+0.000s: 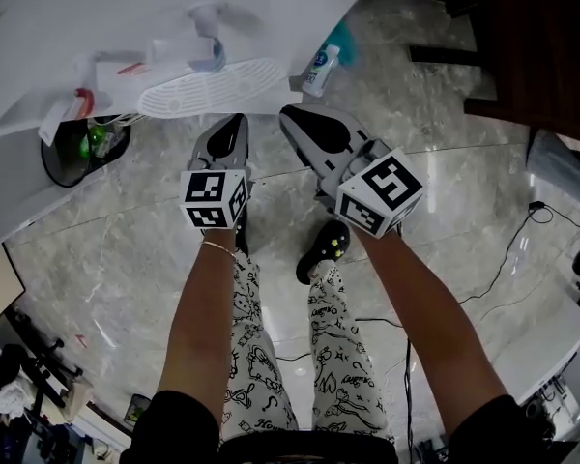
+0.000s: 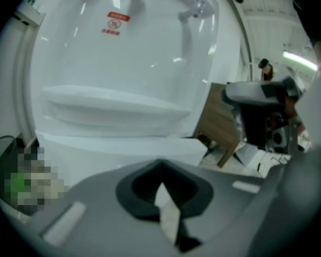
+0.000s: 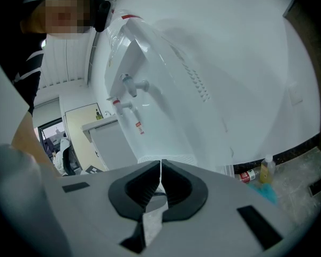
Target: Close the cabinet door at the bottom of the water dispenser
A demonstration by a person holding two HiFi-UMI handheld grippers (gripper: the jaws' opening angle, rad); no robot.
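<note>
Can't really make out the cabinet door anywhere: from the head view the tall white plastic water dispenser (image 1: pixel 174 17) hides its own bottom under its top and ribbed white drip tray (image 1: pixel 213 87), and each gripper's grey body cuts off the lower front in the gripper views. The left gripper (image 1: pixel 237 120) and right gripper (image 1: pixel 288 114) are both pressed together on nothing, side by side just in front of the dispenser, over the marble floor (image 1: pixel 126 259).

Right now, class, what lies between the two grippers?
Only marble floor shows between the left gripper and the right gripper, both shut and empty. This is clear in the head view.
</note>
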